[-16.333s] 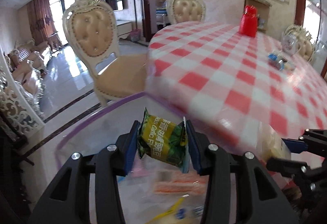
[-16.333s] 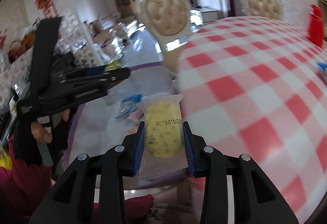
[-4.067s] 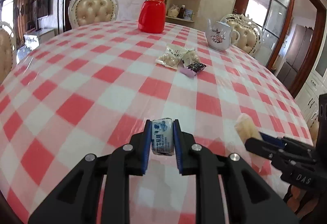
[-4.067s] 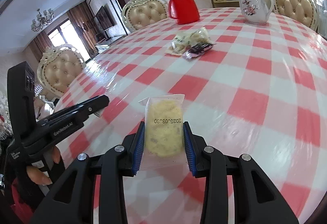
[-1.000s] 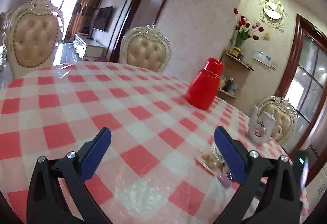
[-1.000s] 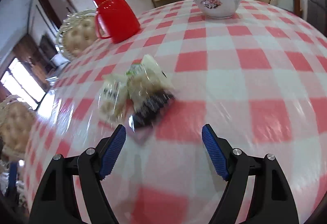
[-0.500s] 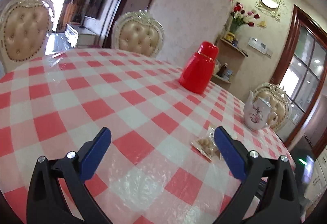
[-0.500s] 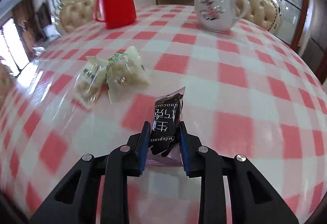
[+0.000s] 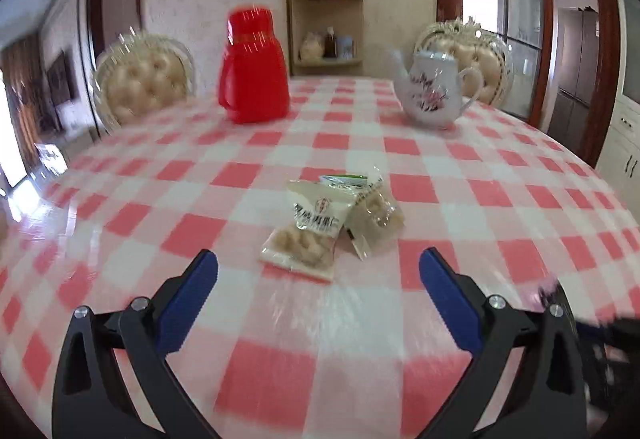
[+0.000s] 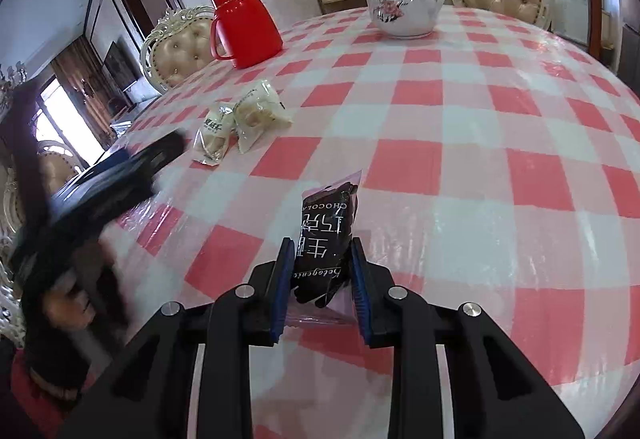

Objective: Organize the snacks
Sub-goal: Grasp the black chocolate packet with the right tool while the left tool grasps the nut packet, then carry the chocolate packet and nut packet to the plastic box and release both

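Right wrist: right tongs (image 10: 320,271) grip black chocolate packet (image 10: 326,239) | left tongs (image 9: 318,279) wide, empty | two pale snack packets (image 9: 328,225) near red flask (image 9: 253,67) left to collect.

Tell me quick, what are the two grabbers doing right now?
Left gripper: open, holding nothing.
Right gripper: shut on the black chocolate snack packet.
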`<state>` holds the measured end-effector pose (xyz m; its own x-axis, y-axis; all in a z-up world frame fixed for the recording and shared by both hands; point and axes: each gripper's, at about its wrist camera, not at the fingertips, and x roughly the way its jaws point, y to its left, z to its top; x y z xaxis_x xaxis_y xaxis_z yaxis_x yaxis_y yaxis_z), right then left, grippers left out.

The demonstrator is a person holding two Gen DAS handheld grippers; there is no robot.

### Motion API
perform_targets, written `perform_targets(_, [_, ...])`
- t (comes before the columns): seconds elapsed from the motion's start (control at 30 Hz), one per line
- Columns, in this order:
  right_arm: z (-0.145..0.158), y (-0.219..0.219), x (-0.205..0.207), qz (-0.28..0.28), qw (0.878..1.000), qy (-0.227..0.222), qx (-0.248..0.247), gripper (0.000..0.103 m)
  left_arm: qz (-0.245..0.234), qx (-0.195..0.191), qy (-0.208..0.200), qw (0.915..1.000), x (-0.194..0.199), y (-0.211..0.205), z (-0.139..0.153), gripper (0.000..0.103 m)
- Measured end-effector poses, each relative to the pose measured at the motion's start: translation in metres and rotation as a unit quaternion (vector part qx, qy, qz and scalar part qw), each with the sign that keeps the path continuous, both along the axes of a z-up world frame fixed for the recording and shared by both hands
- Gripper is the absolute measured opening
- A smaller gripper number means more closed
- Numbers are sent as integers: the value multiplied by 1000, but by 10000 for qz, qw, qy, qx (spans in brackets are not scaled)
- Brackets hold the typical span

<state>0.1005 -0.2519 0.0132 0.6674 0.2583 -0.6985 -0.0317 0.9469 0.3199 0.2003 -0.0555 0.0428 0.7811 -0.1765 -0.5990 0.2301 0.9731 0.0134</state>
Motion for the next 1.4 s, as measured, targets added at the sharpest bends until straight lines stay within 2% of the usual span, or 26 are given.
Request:
perform_targets(0.07, [3,-1,-2,0,10000,-29,53,28,41,177,168,9997,24,-1,-4,101])
perform_targets(0.13, [5,-2,-2,20,9999,-53,129,28,-180,358,463,9981,52,-3,-12,101])
perform_targets(0.23, [6,-5,-3,0,9997,-11,260,28,-515,265,852,9947,78,4,-22,99])
perform_targets(0.27, [6,-5,-2,8,9995,8,305,28,-582,252,936,9936,84,7,-25,94])
perform_targets(0.33, [5,-5,-1,31,9993,48,380,28,-794,193,1148,9900,94,11,-32,78])
perform_targets(0.37, [5,-5,-1,30,9993,51,370,28,-939,54,1281,9873,97,12,-35,52])
perform_targets(0.4, [5,-5,-1,23,9994,49,350,28,-1016,-39,1373,9853,98,11,-37,46])
perform_targets(0.53, [2,-5,0,-23,9996,78,259,28,-1289,57,1250,9837,76,5,-31,42])
perform_targets(0.67, [-2,-6,1,-5,9996,105,251,28,-1228,-207,1108,9860,45,13,-18,42])
perform_targets(0.87, [3,-5,-3,81,9994,-18,328,28,-751,-457,1120,9898,-10,33,-22,42])
perform_targets(1.07, [-1,-5,-1,46,9995,-10,298,28,-177,-503,863,9948,-69,48,-11,43])
perform_targets(1.23, [1,3,-3,102,9998,-133,120,28,50,-394,686,9968,-108,50,-10,43])
perform_targets(1.4, [2,5,-13,48,9996,-197,201,28,211,-541,643,9962,-128,58,-10,43])
